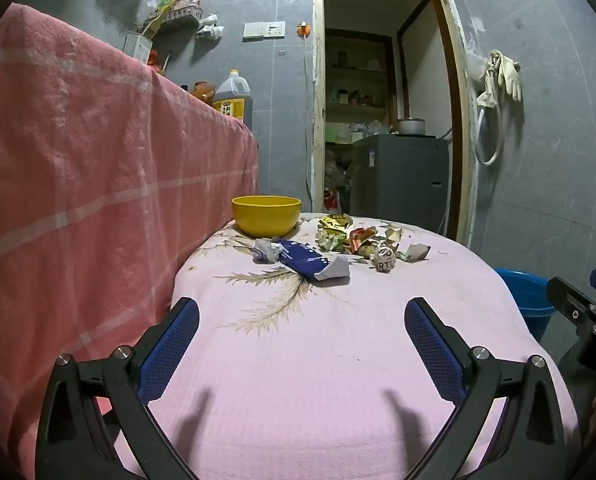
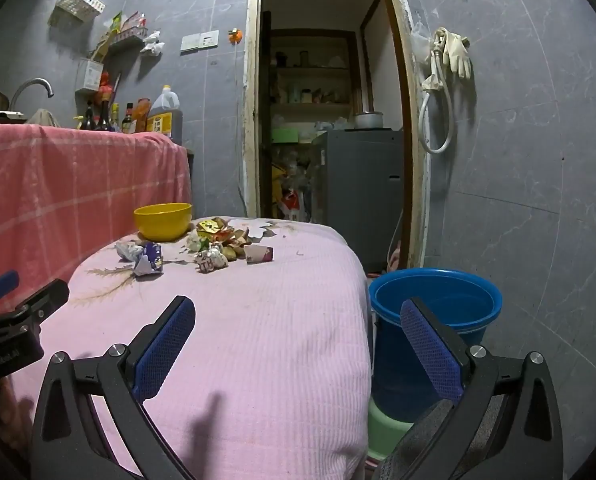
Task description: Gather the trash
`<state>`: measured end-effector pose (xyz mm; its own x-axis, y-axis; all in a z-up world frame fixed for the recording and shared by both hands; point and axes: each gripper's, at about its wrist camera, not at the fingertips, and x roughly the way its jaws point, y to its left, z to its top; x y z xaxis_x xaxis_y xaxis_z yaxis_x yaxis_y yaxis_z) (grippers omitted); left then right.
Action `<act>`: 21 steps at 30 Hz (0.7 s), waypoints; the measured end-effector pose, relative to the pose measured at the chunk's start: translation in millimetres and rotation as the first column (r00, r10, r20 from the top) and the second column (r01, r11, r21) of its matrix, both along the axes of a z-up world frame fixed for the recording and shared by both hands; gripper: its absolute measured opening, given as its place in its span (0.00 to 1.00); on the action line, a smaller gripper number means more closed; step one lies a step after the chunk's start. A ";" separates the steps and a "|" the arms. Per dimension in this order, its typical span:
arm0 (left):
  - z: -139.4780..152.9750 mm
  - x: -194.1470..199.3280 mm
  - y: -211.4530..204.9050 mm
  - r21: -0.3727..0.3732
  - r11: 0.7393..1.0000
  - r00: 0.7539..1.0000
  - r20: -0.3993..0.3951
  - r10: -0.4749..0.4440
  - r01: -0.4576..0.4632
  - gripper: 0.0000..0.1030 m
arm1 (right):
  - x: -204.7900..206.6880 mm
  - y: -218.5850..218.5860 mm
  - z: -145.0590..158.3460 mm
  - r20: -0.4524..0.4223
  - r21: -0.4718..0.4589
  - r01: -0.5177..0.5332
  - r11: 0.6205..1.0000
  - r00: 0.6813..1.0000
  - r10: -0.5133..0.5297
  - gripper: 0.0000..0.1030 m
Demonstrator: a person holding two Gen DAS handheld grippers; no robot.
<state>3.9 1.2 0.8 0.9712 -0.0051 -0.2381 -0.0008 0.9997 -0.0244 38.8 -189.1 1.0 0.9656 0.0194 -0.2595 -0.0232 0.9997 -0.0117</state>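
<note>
While the trash (image 1: 337,244) lies well ahead, left tool (image 1: 301,320) and right tool (image 2: 298,320) gape wide, empty.

A yellow bowl (image 1: 266,216), pink feather-print tablecloth (image 1: 317,360), blue bucket (image 2: 435,304), pink checked cloth (image 1: 78,160).

My left tool (image 1: 301,320) hangs over the near end of the table (image 1: 305,380), its 2 blue-padded fingers (image 1: 170,352) spread wide with nothing between them. Far across the pink cloth I see the trash: a flattened blue wrapper (image 1: 303,259) with a crumpled wad (image 1: 265,250) at its far end, a printed paper ball (image 1: 385,260), and a heap of yellow and red wrappers (image 1: 339,232) behind. A yellow bowl (image 1: 266,216) stands at the far left edge. A blue bucket (image 1: 527,300) sits beside the table on the right, where part of my right tool (image 1: 585,316) pokes in.
</note>
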 end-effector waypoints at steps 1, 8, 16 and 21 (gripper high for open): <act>0.2 -0.3 -0.3 0.001 1.000 1.000 0.000 0.001 -0.001 0.98 | 0.2 0.2 -0.2 -0.001 -0.001 0.000 1.000 1.000 0.000 1.00; 0.2 -0.7 -1.0 0.001 1.000 1.000 0.001 0.001 -0.001 0.98 | -0.1 -0.2 -1.0 -0.001 -0.003 -0.001 1.000 1.000 0.001 1.00; -0.4 -1.8 -2.1 0.003 1.000 1.000 0.002 0.002 -0.002 0.98 | 1.2 0.9 0.0 -0.001 -0.003 -0.001 1.000 1.000 0.001 1.00; -0.6 -1.9 -3.5 0.004 1.000 1.000 0.003 0.002 -0.002 0.98 | 1.3 1.5 -0.1 0.000 -0.003 -0.001 1.000 1.000 0.001 1.00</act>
